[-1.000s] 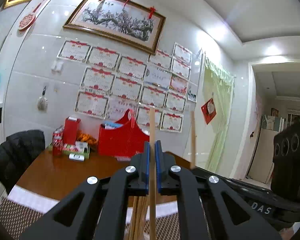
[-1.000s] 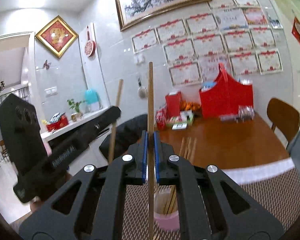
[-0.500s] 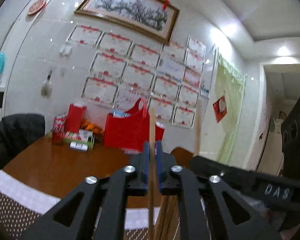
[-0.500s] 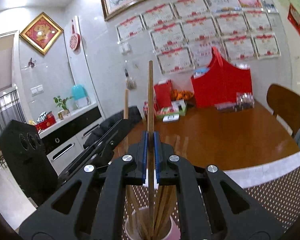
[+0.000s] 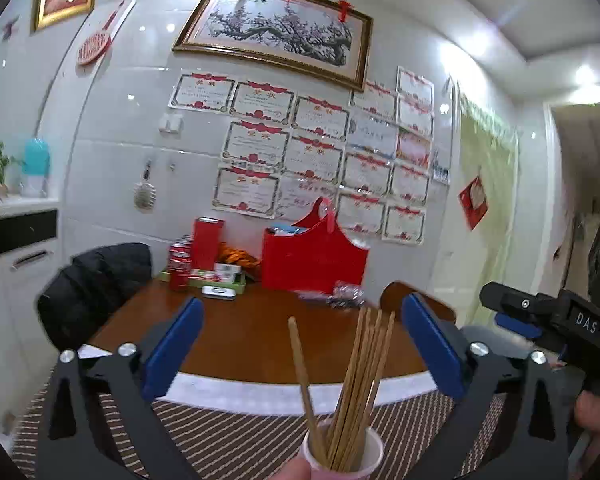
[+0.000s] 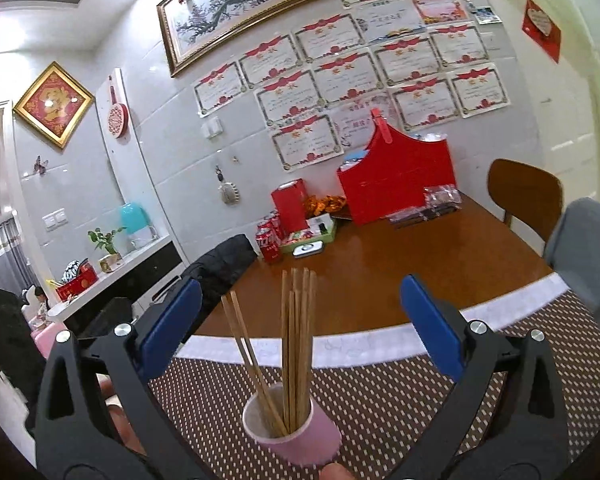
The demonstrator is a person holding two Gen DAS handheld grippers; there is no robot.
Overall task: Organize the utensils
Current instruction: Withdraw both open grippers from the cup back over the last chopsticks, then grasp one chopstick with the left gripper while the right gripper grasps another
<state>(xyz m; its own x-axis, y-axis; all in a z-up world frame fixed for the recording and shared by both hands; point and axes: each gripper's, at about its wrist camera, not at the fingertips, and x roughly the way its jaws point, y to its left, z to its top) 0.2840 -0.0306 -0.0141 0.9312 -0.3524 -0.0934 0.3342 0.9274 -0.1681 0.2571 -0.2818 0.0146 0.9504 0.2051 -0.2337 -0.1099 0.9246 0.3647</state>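
Left claw [image 5: 302, 344]: jaws spread wide, blue pads far apart, nothing between them; it hangs above the cup.
Right claw [image 6: 300, 322]: jaws likewise spread wide and empty; it too hangs above the cup.
Cup [image 6: 296, 432]: pink, white inside, upright on the patterned mat [image 6: 400, 400] at the near edge of the counter [image 6: 420, 264]. In the left wrist view only its rim shows [image 5: 370, 454], at the bottom of the frame.
Chopsticks [image 6: 296, 344]: a bundle of wooden sticks stands in the cup, ends up, packed close together and nearly upright.
Leaning chopsticks [image 6: 248, 360]: two sticks in the same cup tilt away from the bundle toward the left side of the right wrist view. In the left wrist view one leaning stick shows [image 5: 304, 384], apart from the main bundle [image 5: 360, 384].
Mat: dark brown with pale dots, white border strip along its far side, covering the near part of the counter.
Counter, far edge by the wall: red gift box [image 6: 396, 184], red carton [image 6: 290, 204], soda cans [image 6: 270, 242], a green tray of small packets [image 6: 320, 234].
Counter, left edge: a black jacket [image 5: 96, 284] draped over a chair.
Counter, right edge: a wooden chair back [image 6: 528, 196].
Other claw seen from the left wrist: black body lettered "DAS" [image 5: 560, 320] at the right margin.
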